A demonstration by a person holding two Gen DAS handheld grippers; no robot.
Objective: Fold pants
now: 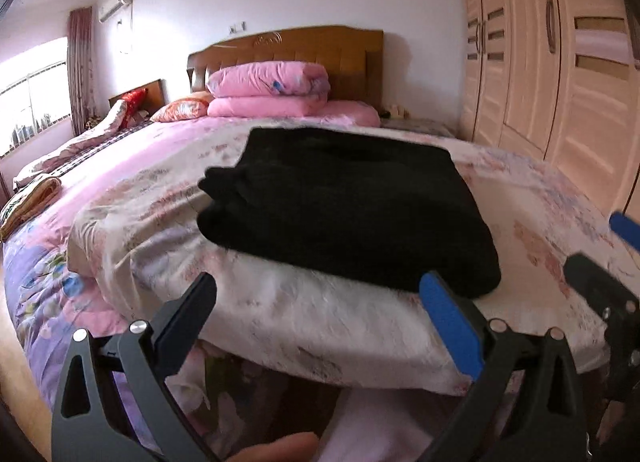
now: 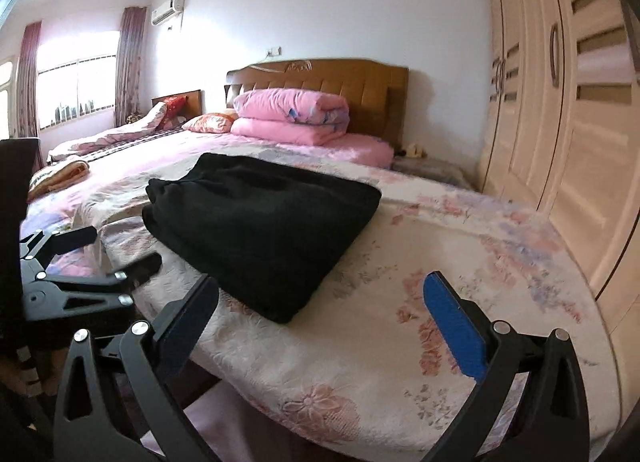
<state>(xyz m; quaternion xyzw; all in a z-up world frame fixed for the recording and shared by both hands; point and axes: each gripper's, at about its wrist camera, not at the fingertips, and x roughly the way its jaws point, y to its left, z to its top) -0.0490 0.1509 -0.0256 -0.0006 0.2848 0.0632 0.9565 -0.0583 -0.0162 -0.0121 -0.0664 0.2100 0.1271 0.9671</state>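
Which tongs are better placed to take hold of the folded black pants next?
Left. The left tongs face the pants head-on, one fingertip at their near edge; the right tongs point at bare quilt beside them.
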